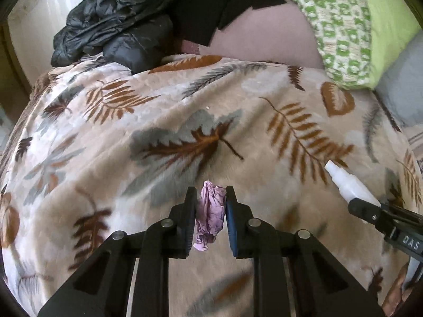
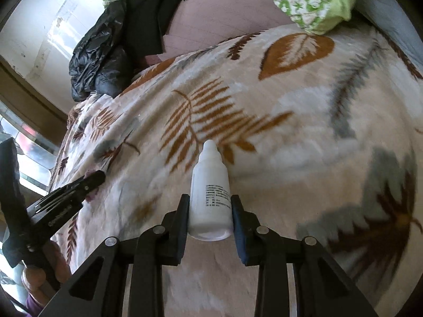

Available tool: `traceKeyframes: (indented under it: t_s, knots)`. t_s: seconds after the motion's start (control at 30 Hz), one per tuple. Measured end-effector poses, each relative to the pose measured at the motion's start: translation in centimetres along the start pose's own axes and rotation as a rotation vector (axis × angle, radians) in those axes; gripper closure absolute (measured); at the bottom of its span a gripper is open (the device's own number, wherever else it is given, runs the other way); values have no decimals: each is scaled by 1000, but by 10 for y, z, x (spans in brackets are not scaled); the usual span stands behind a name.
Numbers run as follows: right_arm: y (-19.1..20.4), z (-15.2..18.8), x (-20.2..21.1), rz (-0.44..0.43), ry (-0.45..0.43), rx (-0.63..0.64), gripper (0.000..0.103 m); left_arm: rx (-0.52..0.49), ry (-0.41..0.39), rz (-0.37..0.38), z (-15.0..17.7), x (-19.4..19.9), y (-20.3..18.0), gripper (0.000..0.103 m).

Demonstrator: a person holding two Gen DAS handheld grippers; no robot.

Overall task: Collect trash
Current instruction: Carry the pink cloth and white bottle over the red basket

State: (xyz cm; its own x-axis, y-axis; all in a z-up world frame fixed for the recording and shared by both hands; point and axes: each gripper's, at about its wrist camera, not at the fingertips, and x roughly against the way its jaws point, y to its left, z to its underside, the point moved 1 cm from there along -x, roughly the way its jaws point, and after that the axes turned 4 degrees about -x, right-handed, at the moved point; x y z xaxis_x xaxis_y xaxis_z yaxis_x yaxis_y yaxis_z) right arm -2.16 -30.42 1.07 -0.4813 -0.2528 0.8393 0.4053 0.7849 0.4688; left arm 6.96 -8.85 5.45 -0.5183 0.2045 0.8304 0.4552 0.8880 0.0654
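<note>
A leaf-patterned blanket [image 1: 185, 121] covers the bed, bare across its middle. A black jacket [image 1: 113, 26] and green pillow [image 1: 343, 39] lie along its far edge. The right tool [image 2: 210, 208] grips a white bottle [image 2: 210, 198]; the left tool [image 1: 211, 211] pinches a crumpled purple wrapper [image 1: 210, 216], both above the blanket.

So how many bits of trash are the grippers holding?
2. A crumpled purple paper in the left gripper, a white bottle in the right gripper. More may lie out of view.
</note>
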Motion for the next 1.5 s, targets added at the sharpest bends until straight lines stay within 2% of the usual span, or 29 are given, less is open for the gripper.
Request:
traceKeyframes:
  t_s: [0.4, 0.57, 0.67, 0.73, 0.8, 0.87, 0.97, 1.03, 1.07, 1.2, 1.5]
  knots:
    - [-4, 75, 75, 23, -27, 73, 71, -28, -74, 25, 61, 94, -37, 83]
    - [-21, 118, 82, 68, 32, 100, 71, -35, -54, 61, 88, 108, -51, 83]
    - [-28, 127, 79, 73, 34, 110, 71, -55, -37, 56, 103, 108, -61, 83]
    - [-25, 123, 80, 84, 34, 110, 62, -61, -32, 51, 109, 108, -66, 83]
    - [-21, 119, 80, 100, 28, 120, 38, -67, -34, 46, 113, 111, -70, 83]
    - [-15, 116, 77, 129, 18, 152, 35, -73, -46, 41, 115, 115, -72, 83]
    - [-13, 115, 65, 167, 17, 166, 35, -90, -62, 25, 117, 122, -76, 83]
    - [-10, 117, 62, 232, -7, 203, 53, -101, -71, 22, 118, 128, -78, 83]
    - [-6, 120, 61, 273, -17, 241, 71, -107, -76, 16, 118, 130, -79, 83]
    - [-5, 126, 74, 244, -35, 243, 71, -143, -98, -3, 119, 139, -87, 83]
    - [-14, 133, 136, 145, -131, 132, 71, -208, -158, 17, 120, 169, -120, 83]
